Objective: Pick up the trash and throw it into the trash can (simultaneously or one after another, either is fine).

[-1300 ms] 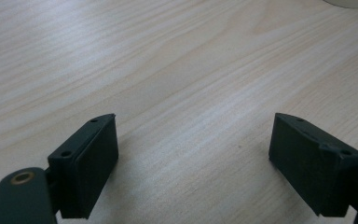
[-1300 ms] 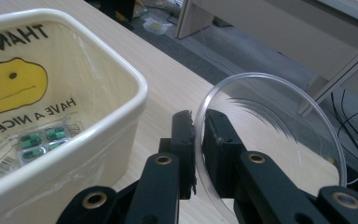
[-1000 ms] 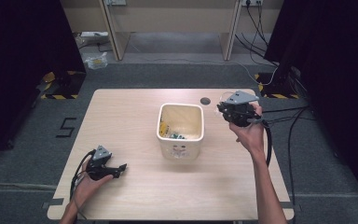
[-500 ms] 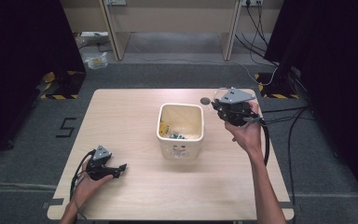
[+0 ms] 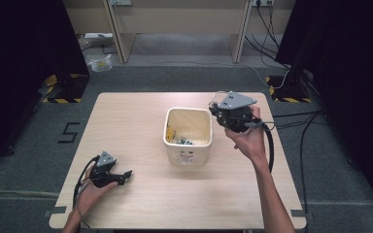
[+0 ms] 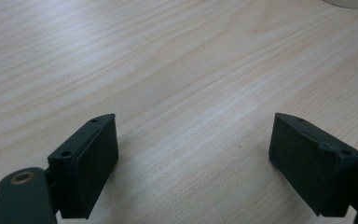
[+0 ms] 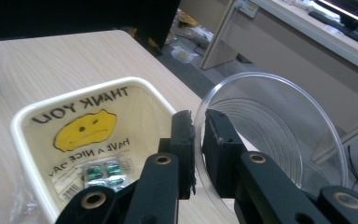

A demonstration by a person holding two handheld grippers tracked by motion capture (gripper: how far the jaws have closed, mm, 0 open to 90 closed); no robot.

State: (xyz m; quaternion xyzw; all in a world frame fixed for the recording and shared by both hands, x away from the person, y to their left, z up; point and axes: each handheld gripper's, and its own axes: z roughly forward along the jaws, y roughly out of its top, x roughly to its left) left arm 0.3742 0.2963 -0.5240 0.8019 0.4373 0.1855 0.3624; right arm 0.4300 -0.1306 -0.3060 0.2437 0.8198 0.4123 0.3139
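My right gripper (image 7: 198,154) pinches the clear plastic lid (image 7: 279,135) by its rim beside the cream tub (image 5: 188,145); I'd level it and centre it over the opening. Left gripper (image 5: 119,177) rests open on the table (image 5: 126,121).

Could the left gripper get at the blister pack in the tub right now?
Probably yes. The left gripper rests open and empty on the table, with bare wood up to the tub. The blister pack lies at the bottom, so it must reach down over the rim.
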